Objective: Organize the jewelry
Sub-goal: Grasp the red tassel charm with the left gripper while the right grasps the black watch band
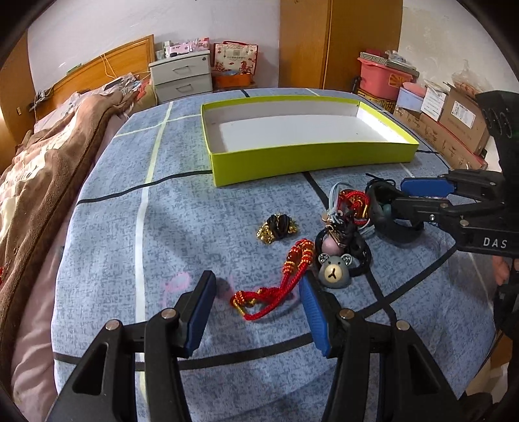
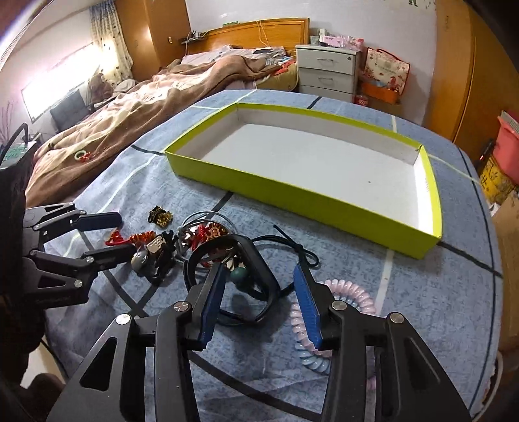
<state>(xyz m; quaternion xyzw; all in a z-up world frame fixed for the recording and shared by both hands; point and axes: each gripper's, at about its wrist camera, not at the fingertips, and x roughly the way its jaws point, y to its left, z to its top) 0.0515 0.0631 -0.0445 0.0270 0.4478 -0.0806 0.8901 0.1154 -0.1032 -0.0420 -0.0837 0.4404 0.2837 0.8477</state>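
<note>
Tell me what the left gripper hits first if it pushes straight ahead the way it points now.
Most likely the red and gold cord bracelet, which already lies on the cloth between the open fingers of the left gripper. Beyond it sits the black and gold piece. Depth is hard to judge through the fisheye.

Walls: pale lilac-white plaster wall (image 1: 97, 29)
Furniture: orange wooden headboard (image 2: 259, 32); white three-drawer nightstand (image 2: 327, 69); tall wooden wardrobe (image 1: 340, 42)
Light: bright curtained window (image 2: 61, 81)
</note>
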